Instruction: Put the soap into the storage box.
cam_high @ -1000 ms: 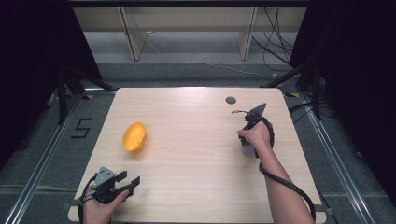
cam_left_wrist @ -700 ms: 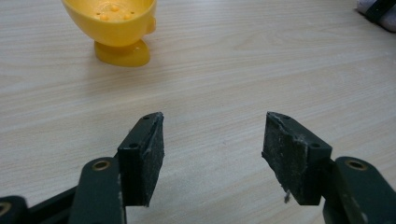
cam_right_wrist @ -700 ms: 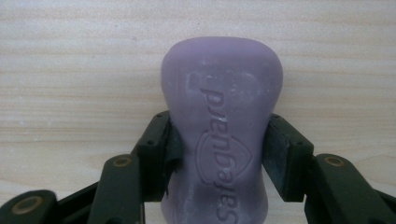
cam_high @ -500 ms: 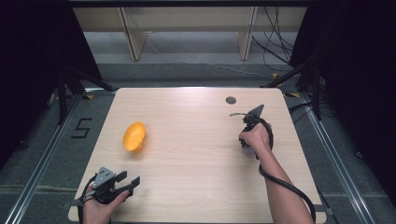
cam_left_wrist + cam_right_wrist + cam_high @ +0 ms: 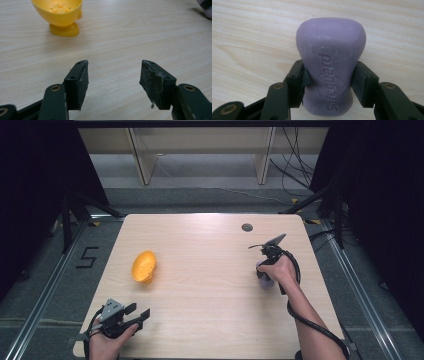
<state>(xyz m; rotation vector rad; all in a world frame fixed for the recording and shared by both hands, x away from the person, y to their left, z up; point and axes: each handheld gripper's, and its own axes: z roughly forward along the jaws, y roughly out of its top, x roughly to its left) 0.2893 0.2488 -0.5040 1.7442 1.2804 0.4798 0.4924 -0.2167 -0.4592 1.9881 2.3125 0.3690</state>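
A purple soap bar is pinched by the right gripper at the right side of the wooden table.

The bar is seen as smooth, waisted and embossed in the right gripper view; from above it is mostly hidden under the hand. The left gripper is held with jaws spread and empty, its pads worn. A glossy yellow cup, cut off at the top there, is shown lying left of centre from above.

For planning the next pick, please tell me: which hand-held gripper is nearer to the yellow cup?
Left. The left hand-held gripper sits open just below the yellow cup; the right hand-held gripper, shut on the purple soap, is far across the table.
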